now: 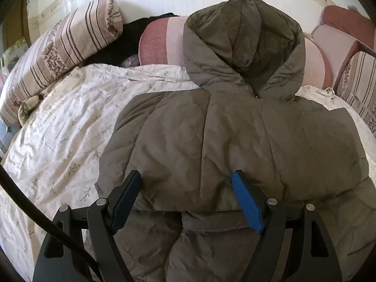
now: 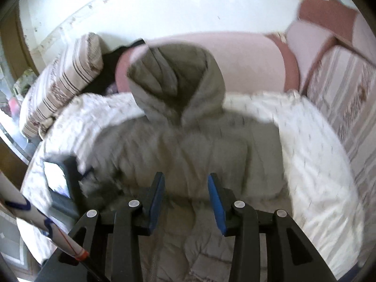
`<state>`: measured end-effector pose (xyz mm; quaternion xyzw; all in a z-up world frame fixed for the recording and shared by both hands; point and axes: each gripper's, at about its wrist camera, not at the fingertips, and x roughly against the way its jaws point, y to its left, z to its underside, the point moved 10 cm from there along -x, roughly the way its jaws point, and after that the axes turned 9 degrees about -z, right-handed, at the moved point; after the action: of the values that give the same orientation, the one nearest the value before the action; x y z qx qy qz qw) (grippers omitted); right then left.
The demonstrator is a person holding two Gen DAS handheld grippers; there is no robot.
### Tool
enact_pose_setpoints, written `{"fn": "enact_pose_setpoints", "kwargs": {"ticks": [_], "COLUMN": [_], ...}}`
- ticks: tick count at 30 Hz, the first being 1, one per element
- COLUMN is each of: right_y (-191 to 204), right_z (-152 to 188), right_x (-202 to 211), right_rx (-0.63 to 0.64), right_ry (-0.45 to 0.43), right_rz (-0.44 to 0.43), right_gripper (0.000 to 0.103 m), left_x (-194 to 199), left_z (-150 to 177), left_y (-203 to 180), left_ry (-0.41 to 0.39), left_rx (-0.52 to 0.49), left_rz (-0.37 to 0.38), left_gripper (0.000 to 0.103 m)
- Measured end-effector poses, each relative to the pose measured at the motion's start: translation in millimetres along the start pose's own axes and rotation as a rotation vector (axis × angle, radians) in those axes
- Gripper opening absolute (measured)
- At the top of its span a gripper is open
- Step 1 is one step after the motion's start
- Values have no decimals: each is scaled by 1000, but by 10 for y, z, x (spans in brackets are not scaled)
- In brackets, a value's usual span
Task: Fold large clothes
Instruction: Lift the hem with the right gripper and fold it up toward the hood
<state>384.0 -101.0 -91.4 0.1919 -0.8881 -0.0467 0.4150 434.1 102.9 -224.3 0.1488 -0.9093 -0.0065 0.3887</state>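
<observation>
An olive-grey hooded puffer jacket (image 1: 211,129) lies spread on a bed, its hood (image 1: 246,42) resting against the cushions at the far side. My left gripper (image 1: 186,178) hovers low over the jacket's near folded edge with its jaws wide open; the padding bulges up between the blue pads, which do not press on it. The right wrist view is motion-blurred and looks down on the same jacket (image 2: 188,145) from higher up. My right gripper (image 2: 185,178) is partly open above the jacket's middle, with nothing between its fingers.
The white floral bed cover (image 1: 58,129) surrounds the jacket. A striped pillow (image 1: 63,54), a black garment (image 1: 131,40) and a pink bolster (image 2: 246,63) line the far side by the wall. A striped bed side (image 2: 347,108) rises on the right. A dark device with a bright screen (image 2: 58,183) shows at the jacket's left.
</observation>
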Motion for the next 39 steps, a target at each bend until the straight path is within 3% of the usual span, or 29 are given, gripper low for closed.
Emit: {"fn": "enact_pose_setpoints", "kwargs": {"ticks": [4,7,11,13,18,20,21,28,30,31,34,39], "right_y": [123,130,149,80,-52,-113,-147,-613,-696,-714,-652,-451], "right_z": [-658,-1109,-1698,-1914,-2252,-2330,-2353,-2323,-2270,-2229,-2136,-1826], "right_x": [6,-157,-487,-692,-1168,-1355,-1450,-2080,-2188,-2218,-2126,-1607], "right_rx": [47,-45,-99,-185,-372,-442,-481,-778,-816,-820,-766,-673], "right_ry": [-31,-34,-68,-77,-68,-62,-58,-56,-57,-54,-63,-116], "right_rz": [14,-42,-53,-68,-110,-122,-129,-154,-159,-167,-184,-231], "right_gripper": [53,53,53,54,62,79,81,82,75,49,24,15], "left_x": [89,133,94,59,26,18,12,-54,-55,-54,-54,16], "left_z": [-110,-186,-211,-213,-218,-227,-230,-237,-241,-243,-245,-293], "left_y": [120,233,285,274,241,239,241,262,256,259,281,417], "left_ry": [-39,-73,-66,-60,-67,-69,-69,-56,-59,-61,-59,-78], "left_rx": [40,64,79,75,46,41,42,51,49,48,56,98], "left_rz": [-12,-31,-31,-32,-47,-47,-44,-36,-35,-38,-41,-56], "left_gripper": [79,79,79,79,79,79,79,79,79,79,79,79]}}
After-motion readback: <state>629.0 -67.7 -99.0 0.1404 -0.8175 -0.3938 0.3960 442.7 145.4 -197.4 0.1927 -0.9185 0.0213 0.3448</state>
